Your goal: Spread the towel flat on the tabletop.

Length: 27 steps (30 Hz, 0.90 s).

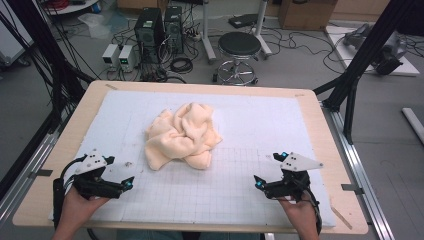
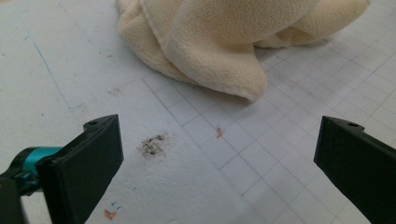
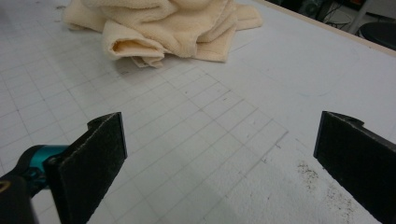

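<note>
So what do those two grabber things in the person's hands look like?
Both are black. The left gripper and the right gripper each carry a pale three-cornered plate on top, small teal-blue parts near the flat, square-ended black fingers, and a black cable trailing back by the wrist. No sleeves can be seen.

A cream towel [image 1: 183, 135] lies crumpled in a loose heap on the white gridded mat [image 1: 260, 120] in front of me, a little left of the mat's middle and toward its far half. It is soft fleece, bunched into thick rounded folds, with one lobe [image 2: 224, 70] drooping onto the mat at the near side. From my right, I see a hemmed edge [image 3: 135, 46] rolled over.
</note>
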{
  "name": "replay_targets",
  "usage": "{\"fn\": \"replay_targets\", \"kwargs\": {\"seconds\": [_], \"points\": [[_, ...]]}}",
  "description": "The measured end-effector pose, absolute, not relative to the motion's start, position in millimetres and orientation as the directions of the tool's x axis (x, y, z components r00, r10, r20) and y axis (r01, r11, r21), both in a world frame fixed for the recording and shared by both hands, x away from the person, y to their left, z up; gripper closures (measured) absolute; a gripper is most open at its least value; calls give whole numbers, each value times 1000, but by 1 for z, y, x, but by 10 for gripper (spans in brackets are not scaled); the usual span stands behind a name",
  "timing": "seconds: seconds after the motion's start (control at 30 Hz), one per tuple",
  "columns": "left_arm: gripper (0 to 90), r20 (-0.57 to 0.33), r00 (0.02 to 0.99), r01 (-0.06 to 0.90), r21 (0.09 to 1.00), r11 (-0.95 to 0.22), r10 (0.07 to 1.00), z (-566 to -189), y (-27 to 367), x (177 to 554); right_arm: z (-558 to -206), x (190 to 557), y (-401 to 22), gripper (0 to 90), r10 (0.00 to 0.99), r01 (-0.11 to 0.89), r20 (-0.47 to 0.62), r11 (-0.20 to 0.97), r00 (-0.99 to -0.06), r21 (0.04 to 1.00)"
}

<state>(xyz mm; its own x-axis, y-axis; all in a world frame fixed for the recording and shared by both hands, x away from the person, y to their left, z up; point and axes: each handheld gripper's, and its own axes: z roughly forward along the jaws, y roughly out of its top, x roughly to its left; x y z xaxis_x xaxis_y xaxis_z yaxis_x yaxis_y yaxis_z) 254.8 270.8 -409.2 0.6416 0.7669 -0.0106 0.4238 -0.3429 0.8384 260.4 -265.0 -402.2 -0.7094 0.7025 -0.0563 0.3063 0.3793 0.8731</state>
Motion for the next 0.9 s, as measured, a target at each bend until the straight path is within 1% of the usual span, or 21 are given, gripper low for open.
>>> {"fn": "replay_targets", "kwargs": {"seconds": [0.67, 0.73, 0.9], "points": [[18, -12, 666, 422, 831, -363, 746, -410, 262, 263, -406, 259, -269, 16, 707, 329, -44, 382, -705, 864], [18, -1, 670, 412, 833, -370, 743, -410, 261, 262, -405, 258, -269, 16, 706, 319, -53, 384, -706, 867], [18, -6, 669, 407, 839, -360, 744, -409, 262, 261, -404, 256, -268, 16, 709, 317, -52, 379, -703, 870]]}}
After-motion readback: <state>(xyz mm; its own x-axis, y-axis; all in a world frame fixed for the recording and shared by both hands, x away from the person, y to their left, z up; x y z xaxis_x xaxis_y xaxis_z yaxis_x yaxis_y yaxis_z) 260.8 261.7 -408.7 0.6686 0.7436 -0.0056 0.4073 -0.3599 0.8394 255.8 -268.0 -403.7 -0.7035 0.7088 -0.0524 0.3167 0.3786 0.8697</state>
